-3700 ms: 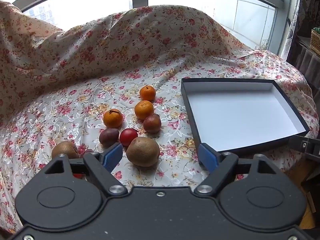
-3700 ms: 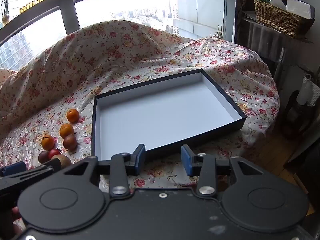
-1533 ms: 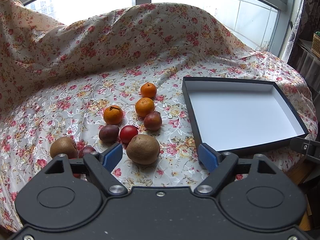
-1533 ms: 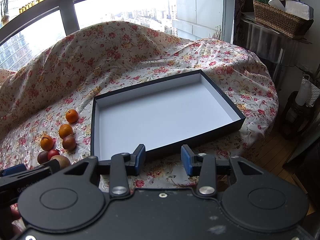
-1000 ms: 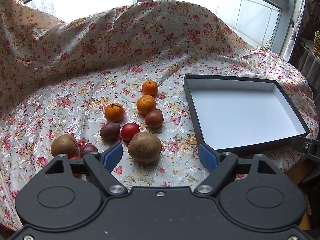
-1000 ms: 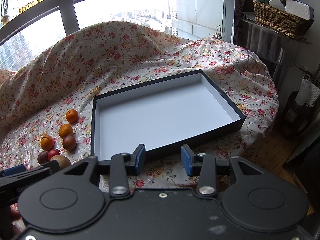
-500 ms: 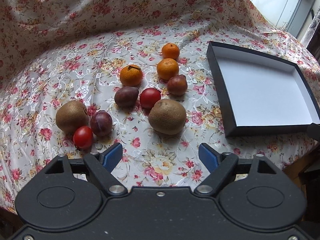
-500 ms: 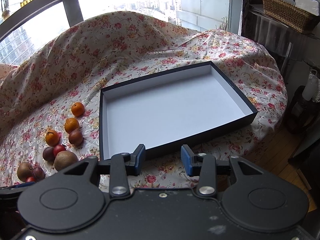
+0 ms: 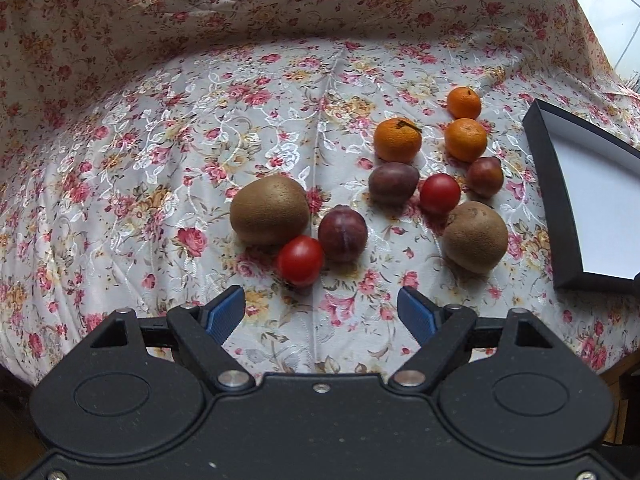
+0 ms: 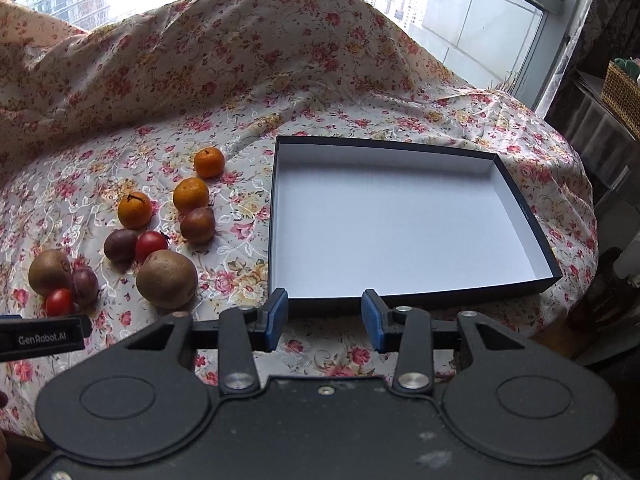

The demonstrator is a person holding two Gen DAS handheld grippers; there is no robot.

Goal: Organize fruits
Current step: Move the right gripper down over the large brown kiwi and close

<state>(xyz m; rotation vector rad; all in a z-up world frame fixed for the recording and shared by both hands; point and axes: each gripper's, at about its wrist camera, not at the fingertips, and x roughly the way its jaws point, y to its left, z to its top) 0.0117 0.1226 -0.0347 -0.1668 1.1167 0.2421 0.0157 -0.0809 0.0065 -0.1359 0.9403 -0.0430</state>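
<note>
Several fruits lie loose on the floral cloth. In the left wrist view a brown kiwi (image 9: 270, 210), a dark plum (image 9: 343, 233) and a red tomato (image 9: 301, 261) sit just ahead of my open left gripper (image 9: 322, 314). Farther right are a second kiwi (image 9: 476, 237), another tomato (image 9: 440, 194), two more plums (image 9: 394, 183) and three oranges (image 9: 398, 140). The black box (image 10: 400, 220) with a white inside holds nothing. My right gripper (image 10: 324, 320) hangs open and empty just short of the box's near wall. The same fruit cluster (image 10: 166, 278) shows left of the box.
The floral cloth (image 9: 180, 120) rises into a high fold behind the fruits. Windows (image 10: 472, 12) stand beyond it. A wicker basket (image 10: 622, 96) sits on a shelf at far right. The cloth's front edge drops off just below both grippers. The left gripper's side (image 10: 44, 338) shows at lower left.
Both grippers have moved left and tilted down. The left one now looks down on the left-hand kiwi, plum and tomato; the right one now shows the whole fruit cluster beside the box.
</note>
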